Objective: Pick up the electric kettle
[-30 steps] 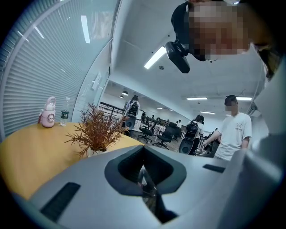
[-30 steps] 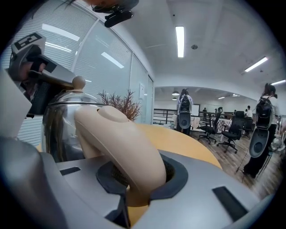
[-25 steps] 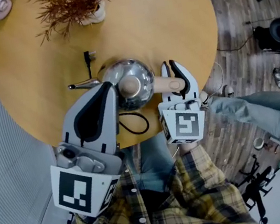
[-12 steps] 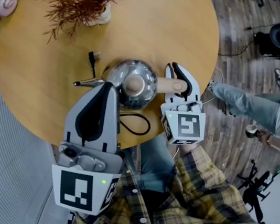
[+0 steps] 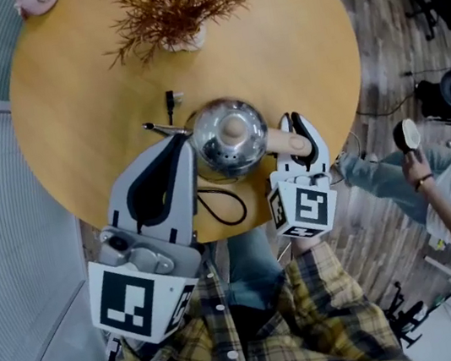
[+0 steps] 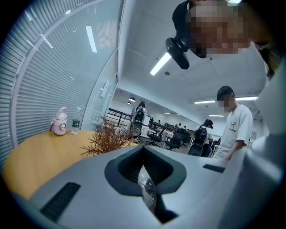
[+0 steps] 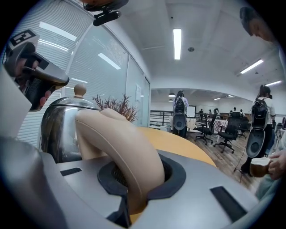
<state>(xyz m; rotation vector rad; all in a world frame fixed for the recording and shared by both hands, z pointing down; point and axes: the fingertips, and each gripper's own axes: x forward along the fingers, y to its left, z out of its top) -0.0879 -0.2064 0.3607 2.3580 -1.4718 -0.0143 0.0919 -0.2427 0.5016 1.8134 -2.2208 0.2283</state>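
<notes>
One round wooden bench carries one steel electric kettle, standing near its middle towards the near edge, with one beige knob on the lid and one beige handle pointing right. The right tongs are clamped on that handle, which fills the gap between the jaws. The left tongs have their jaws drawn together on nothing, the tips just beside the kettle's left side. One black cord loops at the near edge. Further off stand one dried plant in a white pot, one pink bottle and one clear water bottle, its label too small to read. Each tongs bears one marker cube with black-and-white squares and no lettering.
</notes>
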